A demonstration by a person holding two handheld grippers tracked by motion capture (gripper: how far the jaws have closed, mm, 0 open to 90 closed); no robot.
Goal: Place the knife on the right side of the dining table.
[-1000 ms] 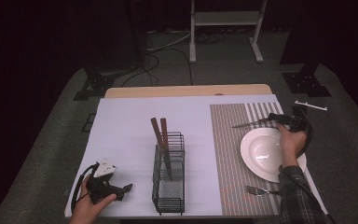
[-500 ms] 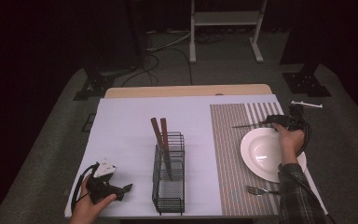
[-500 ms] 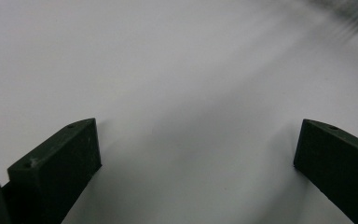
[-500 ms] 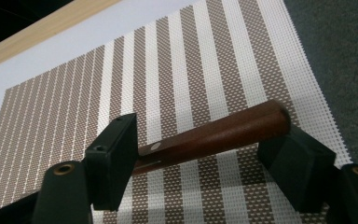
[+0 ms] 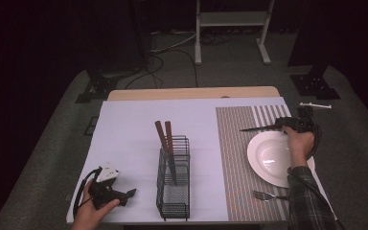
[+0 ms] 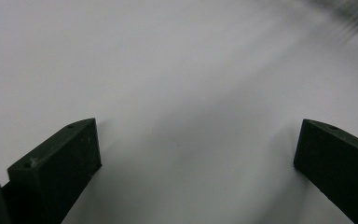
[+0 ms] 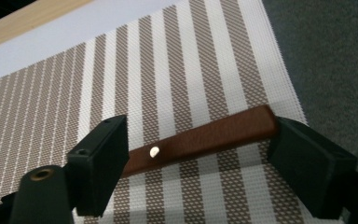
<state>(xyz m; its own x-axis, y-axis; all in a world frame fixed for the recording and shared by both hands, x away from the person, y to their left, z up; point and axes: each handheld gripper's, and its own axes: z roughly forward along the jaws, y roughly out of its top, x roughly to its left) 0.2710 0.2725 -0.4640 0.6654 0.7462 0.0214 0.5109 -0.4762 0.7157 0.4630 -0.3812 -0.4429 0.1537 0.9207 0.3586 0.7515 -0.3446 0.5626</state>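
Note:
A knife with a brown wooden handle [image 7: 200,140] lies on the striped placemat [image 7: 168,60], and its dark blade [image 5: 258,128] points left just beyond the white plate [image 5: 268,158]. My right gripper [image 7: 201,125] straddles the handle. Its jaws have just been opening, so the handle lies loose between them, one end close to the right jaw. In the high view the right gripper [image 5: 291,123] sits at the plate's far rim. My left gripper [image 6: 198,128] is open and has nothing between its jaws. It rests low on the white table cover [image 6: 177,70] near the front left corner [image 5: 124,195].
A black wire basket [image 5: 174,191] stands mid-table with two brown-handled utensils [image 5: 165,136] upright in it. A fork [image 5: 263,195] lies on the placemat in front of the plate. The table's right edge runs close beside the right hand.

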